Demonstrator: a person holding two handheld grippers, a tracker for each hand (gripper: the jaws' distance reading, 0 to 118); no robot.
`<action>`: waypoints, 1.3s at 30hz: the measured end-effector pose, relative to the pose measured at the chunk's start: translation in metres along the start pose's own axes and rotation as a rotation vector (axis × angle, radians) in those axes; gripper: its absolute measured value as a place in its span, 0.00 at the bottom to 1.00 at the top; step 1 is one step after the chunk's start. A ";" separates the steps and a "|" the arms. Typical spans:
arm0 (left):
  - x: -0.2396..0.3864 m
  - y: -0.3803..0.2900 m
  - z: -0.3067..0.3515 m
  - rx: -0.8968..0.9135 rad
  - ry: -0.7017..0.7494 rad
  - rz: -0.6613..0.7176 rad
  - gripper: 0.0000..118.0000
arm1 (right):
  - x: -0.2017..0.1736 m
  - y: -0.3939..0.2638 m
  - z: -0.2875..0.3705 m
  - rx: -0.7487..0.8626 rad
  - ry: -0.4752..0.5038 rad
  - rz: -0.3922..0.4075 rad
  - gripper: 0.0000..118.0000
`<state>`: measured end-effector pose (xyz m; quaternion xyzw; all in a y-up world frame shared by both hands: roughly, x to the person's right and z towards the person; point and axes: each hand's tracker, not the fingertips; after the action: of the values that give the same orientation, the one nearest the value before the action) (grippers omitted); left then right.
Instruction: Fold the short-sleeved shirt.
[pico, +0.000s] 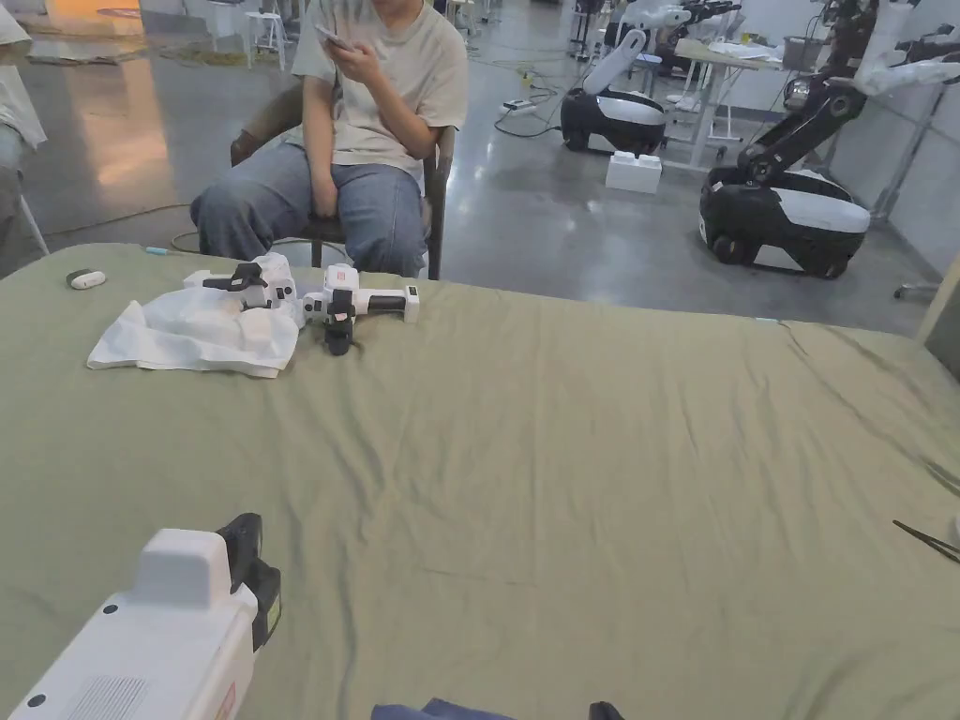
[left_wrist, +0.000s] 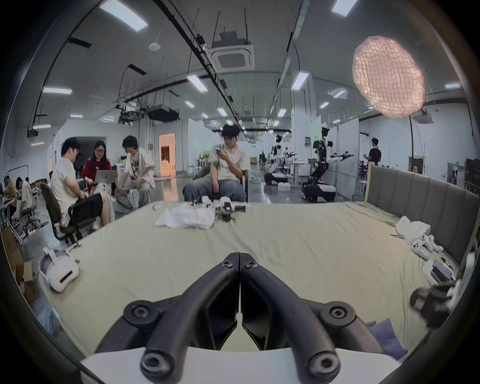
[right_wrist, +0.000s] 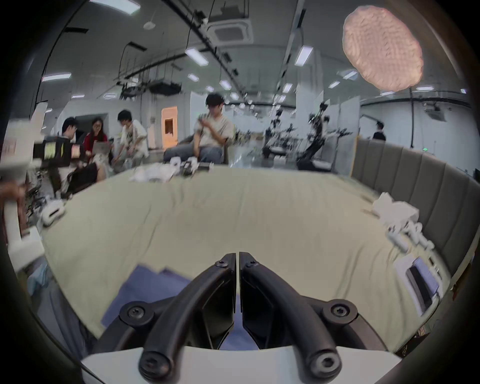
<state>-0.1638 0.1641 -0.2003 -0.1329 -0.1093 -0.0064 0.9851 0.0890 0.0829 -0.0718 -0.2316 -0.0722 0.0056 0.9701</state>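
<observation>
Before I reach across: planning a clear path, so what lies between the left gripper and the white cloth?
In the left gripper view, bare green sheet between left gripper and white cloth.

1. Lighting was even and bright, supplied by ceiling light panels overhead; shadows on the green sheet were faint.
2. Both gripper views showed heavy fisheye bending and black vignetted corners.
3. The right gripper view was motion-blurred throughout.
4. The glossy floor carried soft glare, warm orange at far left.
</observation>
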 end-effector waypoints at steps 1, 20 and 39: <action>-0.002 -0.005 0.001 -0.021 -0.018 0.005 0.00 | -0.004 -0.011 -0.005 -0.018 0.002 0.012 0.01; -0.058 -0.099 -0.049 -0.708 -0.621 0.551 0.70 | 0.007 -0.080 -0.041 -0.085 -0.078 0.020 0.01; -0.022 -0.138 -0.084 -0.833 -0.846 0.640 0.22 | 0.019 -0.078 -0.041 -0.103 -0.035 -0.068 0.01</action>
<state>-0.1734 0.0084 -0.2480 -0.5187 -0.4293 0.2968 0.6772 0.1120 -0.0042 -0.0701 -0.2788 -0.0972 -0.0271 0.9551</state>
